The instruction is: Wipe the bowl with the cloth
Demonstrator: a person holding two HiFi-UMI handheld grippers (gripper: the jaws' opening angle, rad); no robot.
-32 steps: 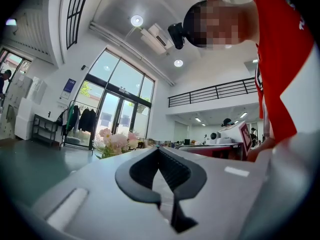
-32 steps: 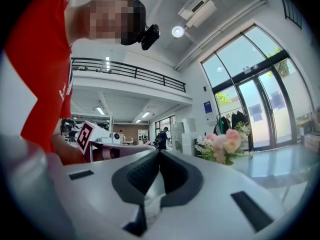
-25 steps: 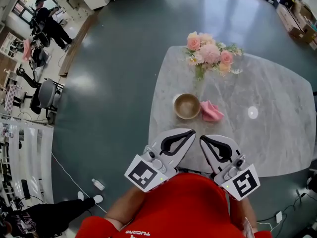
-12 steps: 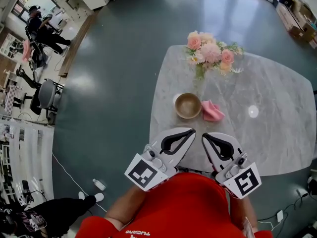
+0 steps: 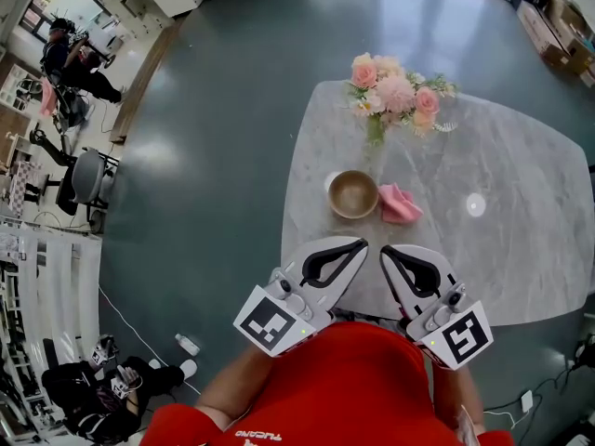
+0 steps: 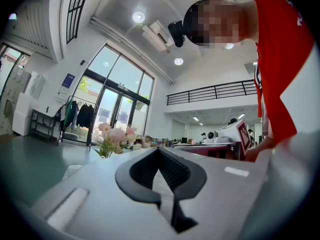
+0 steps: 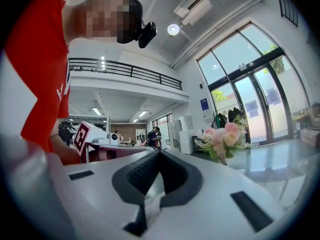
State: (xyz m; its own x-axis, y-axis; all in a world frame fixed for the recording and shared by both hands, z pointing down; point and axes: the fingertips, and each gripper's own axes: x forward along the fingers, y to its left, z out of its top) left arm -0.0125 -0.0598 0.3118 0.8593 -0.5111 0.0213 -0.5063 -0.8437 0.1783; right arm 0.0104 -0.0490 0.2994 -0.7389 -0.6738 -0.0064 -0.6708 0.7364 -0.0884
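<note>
Bearing bowl [image 5: 353, 194]: marble table [image 5: 521, 249], teal floor [image 5: 232, 110]

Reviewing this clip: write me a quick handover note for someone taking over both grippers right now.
Left gripper: shut, empty, held low in front of the person's chest.
Right gripper: the same.
Bowl stands upright on the marble table; the pink cloth lies crumpled just right of it, with the flowers behind.
Done: nothing visible; cloth not picked up.
Left: grasp the cloth, steady the bowl, wipe it.

Flower vase [image 5: 376, 130] on marble table [image 5: 521, 203]
</note>
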